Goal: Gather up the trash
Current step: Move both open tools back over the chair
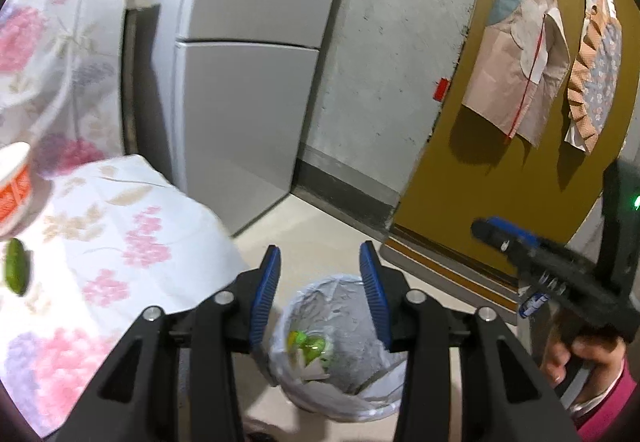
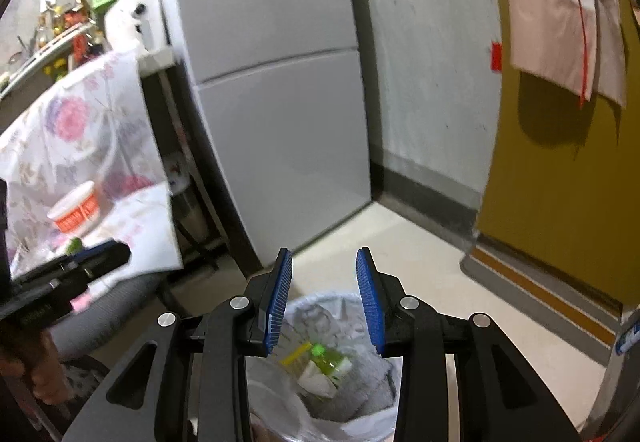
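A trash bin (image 1: 340,386) lined with a white bag stands on the floor below both grippers; it also shows in the right wrist view (image 2: 360,414). Inside lie a green bottle (image 2: 326,362), white paper and a yellow scrap (image 1: 310,346). My left gripper (image 1: 320,278) is open and empty above the bin. My right gripper (image 2: 324,290) is open and empty above the bin too; it shows from the side in the left wrist view (image 1: 520,242). An orange and white cup (image 2: 76,208) and a small green item (image 1: 16,272) lie on the floral-clothed table (image 1: 132,242).
A grey refrigerator (image 1: 248,82) stands behind the bin, beside a concrete wall (image 1: 392,62). A mustard door (image 1: 500,162) with hanging aprons (image 1: 516,54) is on the right. A cluttered shelf (image 2: 60,30) sits at the far left. A grey chair (image 2: 112,306) is near the table.
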`<state>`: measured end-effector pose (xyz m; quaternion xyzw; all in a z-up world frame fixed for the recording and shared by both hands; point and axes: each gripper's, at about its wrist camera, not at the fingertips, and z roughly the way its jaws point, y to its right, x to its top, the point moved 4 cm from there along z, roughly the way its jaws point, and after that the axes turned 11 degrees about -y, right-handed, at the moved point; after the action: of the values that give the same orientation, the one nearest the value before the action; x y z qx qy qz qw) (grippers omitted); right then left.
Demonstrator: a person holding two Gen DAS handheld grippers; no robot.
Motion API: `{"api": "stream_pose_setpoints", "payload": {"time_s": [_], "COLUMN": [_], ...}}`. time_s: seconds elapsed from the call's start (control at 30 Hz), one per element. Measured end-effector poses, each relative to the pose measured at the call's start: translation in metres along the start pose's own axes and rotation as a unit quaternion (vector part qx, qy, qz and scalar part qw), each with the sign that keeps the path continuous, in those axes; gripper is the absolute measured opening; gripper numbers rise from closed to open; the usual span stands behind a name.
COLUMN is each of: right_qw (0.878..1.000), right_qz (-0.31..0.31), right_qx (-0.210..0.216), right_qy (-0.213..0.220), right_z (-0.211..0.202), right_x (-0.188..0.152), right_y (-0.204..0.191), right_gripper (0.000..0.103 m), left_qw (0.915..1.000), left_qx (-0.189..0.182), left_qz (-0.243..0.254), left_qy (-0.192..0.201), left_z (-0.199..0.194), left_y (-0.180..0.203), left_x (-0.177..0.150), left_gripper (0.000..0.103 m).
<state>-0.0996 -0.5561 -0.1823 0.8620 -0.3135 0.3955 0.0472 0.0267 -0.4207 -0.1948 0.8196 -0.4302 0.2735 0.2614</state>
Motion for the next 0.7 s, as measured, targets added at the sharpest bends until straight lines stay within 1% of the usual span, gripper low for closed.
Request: {"api": "stream_pose_setpoints", "payload": {"time_s": [0.03,0.1,0.2,0.27,0.33,0.43,0.53,0.57,0.7], "right_qw": [1.0,0.999,0.997,0.993,0.988,0.979,0.97,0.967,0.953], "right_qz": [-0.004,-0.02,-0.055,-0.084,-0.116,-0.157,-0.187,-0.196,-0.235], "right_qx": [0.006,0.026,0.056,0.076,0.101,0.128,0.157,0.164,0.192], "right_qy": [0.004,0.014,0.019,0.019,0.015,0.01,-0.002,-0.006,-0.016], "right_z": [-0.003,-0.011,-0.016,-0.017,-0.015,-0.011,-0.004,-0.003,0.003], "right_x": [0.003,0.012,0.02,0.025,0.027,0.025,0.022,0.02,0.009], "right_y": [-0.007,-0.032,-0.075,-0.108,-0.144,-0.19,-0.232,-0.244,-0.294], "right_gripper": [0.039,0.043,0.044,0.044,0.046,0.046,0.047,0.047,0.048], "left_qw": [1.0,0.9993,0.9981,0.9968,0.9953,0.9905,0.9813,0.9767,0.9609], "left_qx": [0.007,0.036,0.062,0.079,0.092,0.119,0.16,0.176,0.216], "left_qz": [0.001,0.008,0.006,-0.007,-0.026,-0.066,-0.104,-0.12,-0.168], "left_qy": [0.001,-0.004,0.0,0.005,0.012,0.024,0.028,0.03,0.041], "left_z": [-0.006,-0.023,-0.048,-0.066,-0.084,-0.114,-0.141,-0.152,-0.188], "left_y": [-0.002,-0.014,-0.032,-0.048,-0.068,-0.102,-0.136,-0.15,-0.193], "left_x": [-0.001,-0.01,-0.022,-0.028,-0.034,-0.046,-0.059,-0.065,-0.085], "left_gripper": [0.05,0.055,0.056,0.056,0.062,0.065,0.066,0.066,0.067]}}
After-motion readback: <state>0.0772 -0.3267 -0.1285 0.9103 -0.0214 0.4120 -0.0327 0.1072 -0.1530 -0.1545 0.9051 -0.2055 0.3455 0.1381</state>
